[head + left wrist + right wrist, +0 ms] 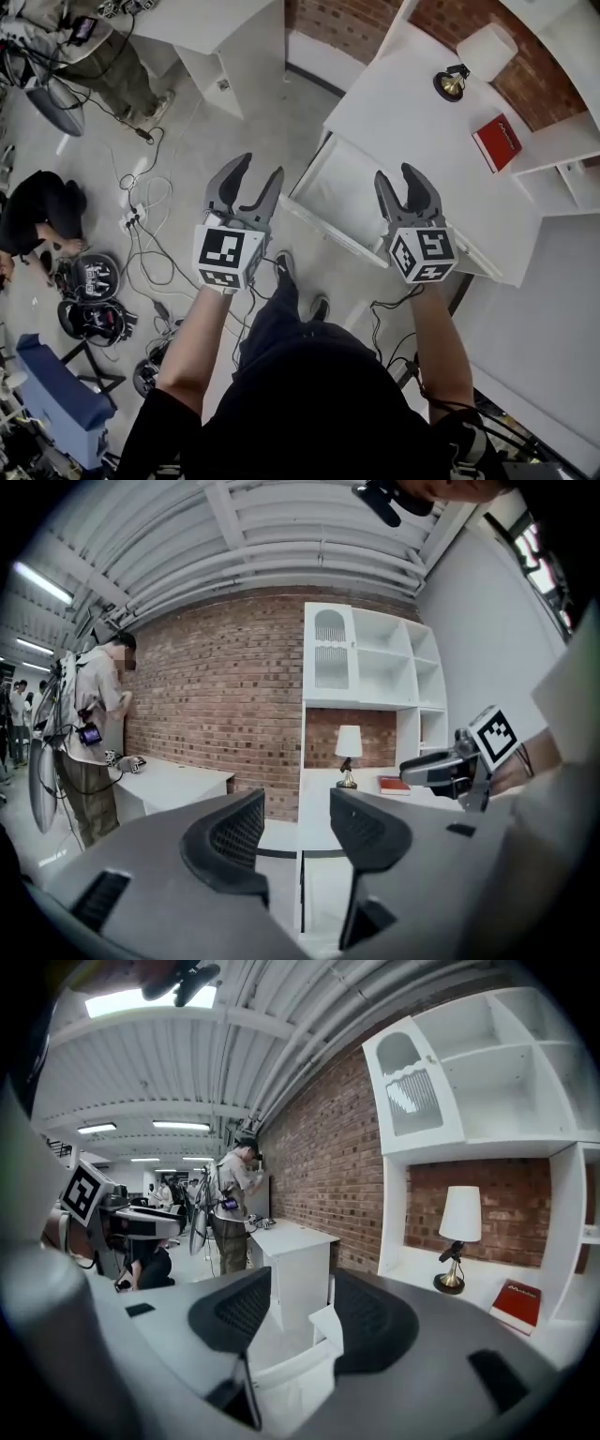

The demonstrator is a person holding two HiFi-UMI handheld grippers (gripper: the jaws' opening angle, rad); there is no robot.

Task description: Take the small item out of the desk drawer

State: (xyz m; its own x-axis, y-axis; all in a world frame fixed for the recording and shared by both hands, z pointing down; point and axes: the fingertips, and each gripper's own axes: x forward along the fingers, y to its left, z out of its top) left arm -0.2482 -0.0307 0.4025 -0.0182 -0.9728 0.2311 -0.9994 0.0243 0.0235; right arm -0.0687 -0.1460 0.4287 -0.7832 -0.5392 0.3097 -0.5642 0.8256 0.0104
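The white desk [412,112] has its drawer [342,183] pulled out toward me; its white inside shows no small item. In the head view my left gripper [255,180] hangs open and empty over the floor, just left of the drawer's corner. My right gripper [398,185] is open and empty above the drawer's front right part. The right gripper view looks down between the open jaws [300,1321] onto the drawer's corner [291,1372]. In the left gripper view the jaws [295,832] stand apart, with the desk top [319,855] beyond.
A table lamp [459,80] and a red book [497,142] sit on the desk by white shelves [562,178]. Another white table [216,28] stands further off. Cables [141,216], bags [94,281], a crouching person [37,211] and a standing person [94,733] fill the left floor.
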